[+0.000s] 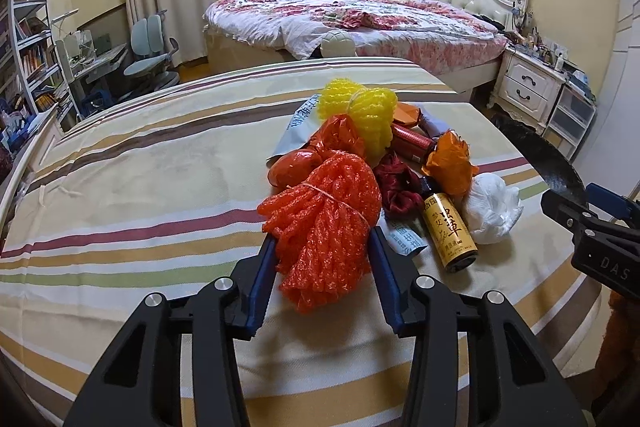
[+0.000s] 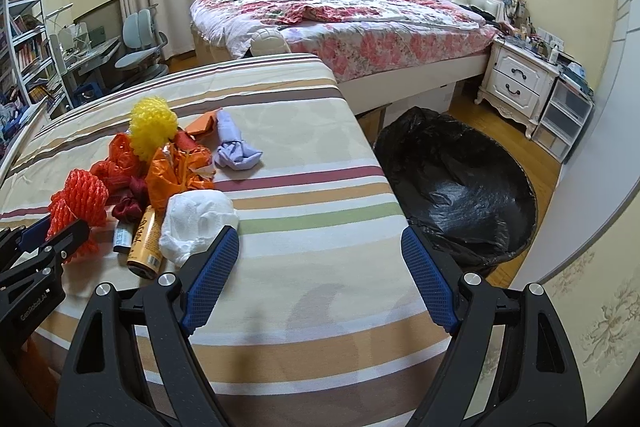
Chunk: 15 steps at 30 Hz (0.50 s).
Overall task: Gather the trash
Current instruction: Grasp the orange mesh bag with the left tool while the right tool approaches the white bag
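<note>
1. Table [image 2: 304, 155], striped cloth: it carries the whole trash pile. The pile lies ahead of the left jaws and off to the left of the right jaws.
2. Bin with black liner [image 2: 460, 183]: on the floor beyond the table edge, ahead and right of the right jaws, mouth open. Judged to be the drop point.
3. Left gripper [image 1: 322, 247]: jaws closed in on the orange foam net bundle [image 1: 320, 211], both blue pads touching its lower flanks. No earlier frame to compare.
4. Right gripper [image 2: 320, 267]: jaws spread wide, nothing between them; bare cloth below. The white crumpled tissue [image 2: 196, 223] sits just beside its left finger.
5. Yellow-label bottle [image 1: 450, 227]: lying just right of the left jaws, close beside the orange bundle, its neck in the pile.
6. Yellow foam net [image 1: 368, 115] and orange wrappers [image 1: 450, 163]: farther ahead of the left jaws.

Risks (judgement):
- The net is soft and springy and the grip sits low on it; it may compress and slip out on lifting.
- The bundle touches the neighbouring red fabric [image 1: 396, 187]; lifting may drag it or roll the bottle toward the table edge.
- The carry to the bin crosses in front of the right gripper; the two may collide.
</note>
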Available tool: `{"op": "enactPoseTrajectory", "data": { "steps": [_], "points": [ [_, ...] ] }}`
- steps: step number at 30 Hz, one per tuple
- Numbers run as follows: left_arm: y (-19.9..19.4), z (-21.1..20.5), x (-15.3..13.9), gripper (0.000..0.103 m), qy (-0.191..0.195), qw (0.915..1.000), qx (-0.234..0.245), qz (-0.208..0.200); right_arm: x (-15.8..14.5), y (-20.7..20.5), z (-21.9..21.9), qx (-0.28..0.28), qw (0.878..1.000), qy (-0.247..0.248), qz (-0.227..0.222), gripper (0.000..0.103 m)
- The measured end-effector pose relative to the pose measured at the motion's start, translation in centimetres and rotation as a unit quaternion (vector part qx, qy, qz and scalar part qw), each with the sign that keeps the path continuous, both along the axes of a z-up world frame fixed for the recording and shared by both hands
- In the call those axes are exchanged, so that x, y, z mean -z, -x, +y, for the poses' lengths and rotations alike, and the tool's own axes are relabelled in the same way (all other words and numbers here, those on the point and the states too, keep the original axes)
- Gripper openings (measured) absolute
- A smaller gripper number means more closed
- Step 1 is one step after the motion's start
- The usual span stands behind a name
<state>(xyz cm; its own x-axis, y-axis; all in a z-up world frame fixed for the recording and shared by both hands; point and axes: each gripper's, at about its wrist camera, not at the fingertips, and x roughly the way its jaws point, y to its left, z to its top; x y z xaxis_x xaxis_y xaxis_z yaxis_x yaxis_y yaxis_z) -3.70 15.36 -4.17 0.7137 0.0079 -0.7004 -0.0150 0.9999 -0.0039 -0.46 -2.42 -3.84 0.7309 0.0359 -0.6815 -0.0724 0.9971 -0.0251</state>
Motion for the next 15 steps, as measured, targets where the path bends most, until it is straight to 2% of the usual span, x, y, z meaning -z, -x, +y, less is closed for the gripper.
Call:
{"op": "enactPoseTrajectory", "data": {
  "steps": [5, 12, 15],
  "points": [
    [1.0, 1.3, -0.8, 0.045, 0.004, 0.9997, -0.022, -0.011, -0.2, 0.2, 1.6, -0.021, 1.000, 0.003, -0.003, 0.081],
    [1.4, 3.5, -1.1, 0.045, -0.015, 0.9979, -0.060, -0.022, -0.1, 0.1, 4.4, -0.056, 0.998, 0.004, 0.000, 0.081],
    [1.3, 4.0, -0.9, 0.045, -0.023, 0.9972, -0.067, -0.024, 0.3, -0.5, 5.4, -0.072, 0.997, 0.004, 0.010, 0.072]
  ]
}}
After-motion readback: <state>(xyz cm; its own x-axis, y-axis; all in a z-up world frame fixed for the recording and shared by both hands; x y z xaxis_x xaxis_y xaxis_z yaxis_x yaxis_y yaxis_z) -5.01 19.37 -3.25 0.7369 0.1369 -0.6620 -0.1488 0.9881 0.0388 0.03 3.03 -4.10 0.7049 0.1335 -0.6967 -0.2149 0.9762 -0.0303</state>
